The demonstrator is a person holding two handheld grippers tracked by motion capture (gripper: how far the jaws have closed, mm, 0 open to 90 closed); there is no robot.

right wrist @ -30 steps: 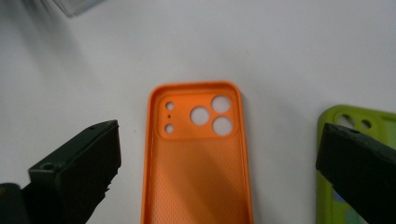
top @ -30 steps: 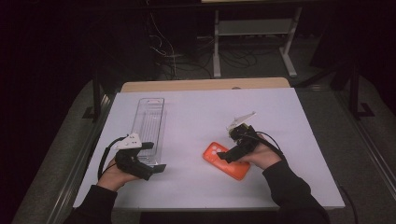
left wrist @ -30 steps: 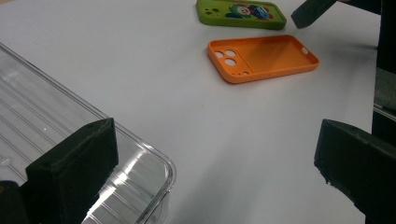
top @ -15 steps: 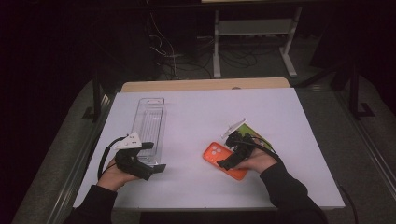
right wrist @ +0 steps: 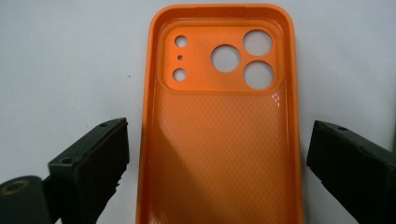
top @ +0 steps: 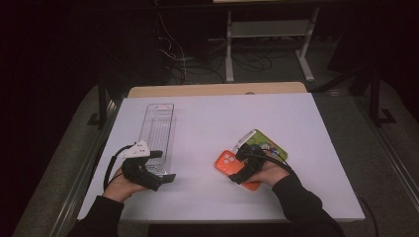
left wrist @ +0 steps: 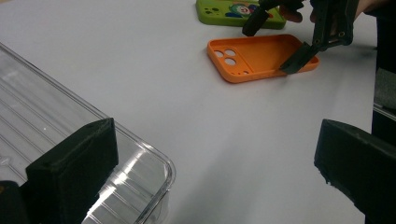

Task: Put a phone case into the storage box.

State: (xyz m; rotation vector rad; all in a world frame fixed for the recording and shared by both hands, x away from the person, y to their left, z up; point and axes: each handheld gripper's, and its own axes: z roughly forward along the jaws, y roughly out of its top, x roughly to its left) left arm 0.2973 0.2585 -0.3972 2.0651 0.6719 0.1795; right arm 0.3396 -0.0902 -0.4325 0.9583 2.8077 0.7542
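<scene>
Right gripper [top: 243, 170]: jaws wide, just closing slightly, straddling orange phone case [right wrist: 219, 135] without contact. Case flat on white table [top: 207, 118], just beside green phone case [top: 267, 144].

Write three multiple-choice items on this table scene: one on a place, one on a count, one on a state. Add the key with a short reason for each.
1. Where does the green case lie?
A. inside the clear tray
B. just beyond the orange case
C. at the table's left edge

2. How many large round holes does the orange case have?
A. three
B. one
C. five

3. How do the right gripper's fingers stand?
A. clamped on the green case
C. shut on nothing
B. apart, one each side of the orange case, having just been closing

Key: 1 B, the high view shows the green one at its far side. 2 A, the right gripper view shows three. 3 B, gaps show beside both fingers.
</scene>
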